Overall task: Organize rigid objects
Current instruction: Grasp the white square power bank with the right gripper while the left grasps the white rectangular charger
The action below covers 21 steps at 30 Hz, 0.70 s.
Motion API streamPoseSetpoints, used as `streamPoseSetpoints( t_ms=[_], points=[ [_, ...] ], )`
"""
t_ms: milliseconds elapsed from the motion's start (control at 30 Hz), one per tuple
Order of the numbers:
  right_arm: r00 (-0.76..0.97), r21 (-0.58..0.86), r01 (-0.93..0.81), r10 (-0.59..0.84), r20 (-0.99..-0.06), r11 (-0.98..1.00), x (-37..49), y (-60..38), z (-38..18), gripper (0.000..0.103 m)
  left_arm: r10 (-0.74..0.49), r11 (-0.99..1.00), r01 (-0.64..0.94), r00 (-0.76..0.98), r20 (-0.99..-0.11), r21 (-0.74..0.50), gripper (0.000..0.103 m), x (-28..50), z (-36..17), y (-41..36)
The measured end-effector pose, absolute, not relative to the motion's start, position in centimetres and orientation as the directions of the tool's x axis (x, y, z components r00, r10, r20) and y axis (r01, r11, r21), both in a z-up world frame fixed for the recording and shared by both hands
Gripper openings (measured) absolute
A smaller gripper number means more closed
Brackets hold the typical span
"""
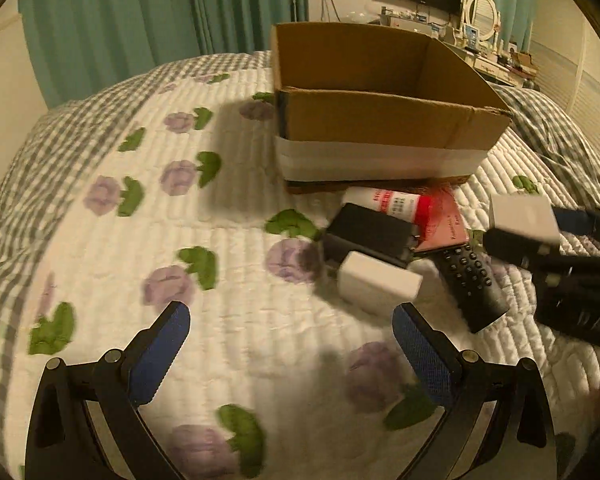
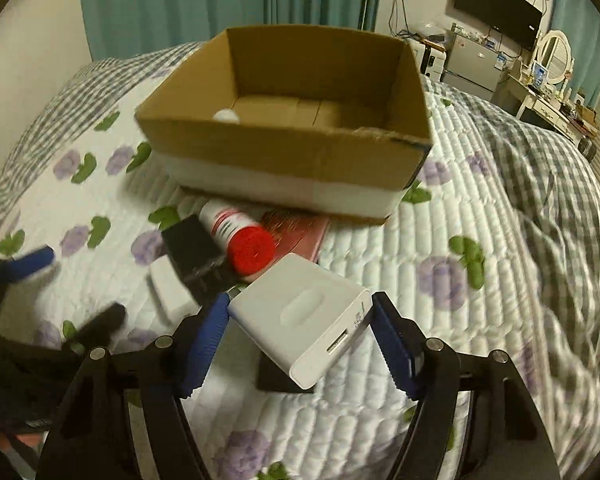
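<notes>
Right wrist alone shows a white ball (image 2: 227, 115) inside the box (image 2: 292, 160).

The box (image 2: 284, 152) stands open-topped, its inside nearly bare. Near its front wall, a bottle (image 2: 240, 236), black block (image 2: 192, 248), white charger (image 1: 376, 280) and remote (image 1: 472, 280) crowd together. Open quilt (image 1: 160, 220) lies left.

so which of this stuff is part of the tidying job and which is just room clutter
Part of the job:
cardboard box
white power bank, held in the right gripper
red-capped bottle
black remote
black block
white block
pink booklet
left gripper, open

Just lying about:
quilt
curtains
TV
mirror
</notes>
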State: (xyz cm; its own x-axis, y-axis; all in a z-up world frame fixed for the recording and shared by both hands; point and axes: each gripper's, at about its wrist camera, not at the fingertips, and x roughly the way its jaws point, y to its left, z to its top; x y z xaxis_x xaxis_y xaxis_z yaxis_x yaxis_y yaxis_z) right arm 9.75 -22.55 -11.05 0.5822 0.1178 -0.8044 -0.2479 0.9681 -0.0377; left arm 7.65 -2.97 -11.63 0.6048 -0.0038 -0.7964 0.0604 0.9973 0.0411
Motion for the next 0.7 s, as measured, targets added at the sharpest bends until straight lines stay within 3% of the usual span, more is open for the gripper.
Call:
streamPoseSetpoints(
  t_ms=[367, 567, 700],
  points=[
    [0.586, -0.028, -0.200, 0.096, -0.804, 0.979, 12.2, -26.1, -10.7, 0.072, -0.033, 0.994, 0.105, 0.544, -0.839, 0.029, 0.102, 10.6, -14.6, -6.6],
    [0.567, 0.007, -0.201, 0.123, -0.814, 0.980, 12.5, -26.4, -11.4, 0.072, -0.031, 0.991, 0.131, 0.504, -0.863, 0.041, 0.069, 11.9, -16.1, -7.3],
    [0.566, 0.009, -0.203, 0.125, -0.815, 0.979, 12.5, -26.4, -11.5, 0.072, -0.049, 0.987, 0.154, 0.511, -0.858, 0.035, 0.059, 11.6, -15.8, -7.4]
  ],
)
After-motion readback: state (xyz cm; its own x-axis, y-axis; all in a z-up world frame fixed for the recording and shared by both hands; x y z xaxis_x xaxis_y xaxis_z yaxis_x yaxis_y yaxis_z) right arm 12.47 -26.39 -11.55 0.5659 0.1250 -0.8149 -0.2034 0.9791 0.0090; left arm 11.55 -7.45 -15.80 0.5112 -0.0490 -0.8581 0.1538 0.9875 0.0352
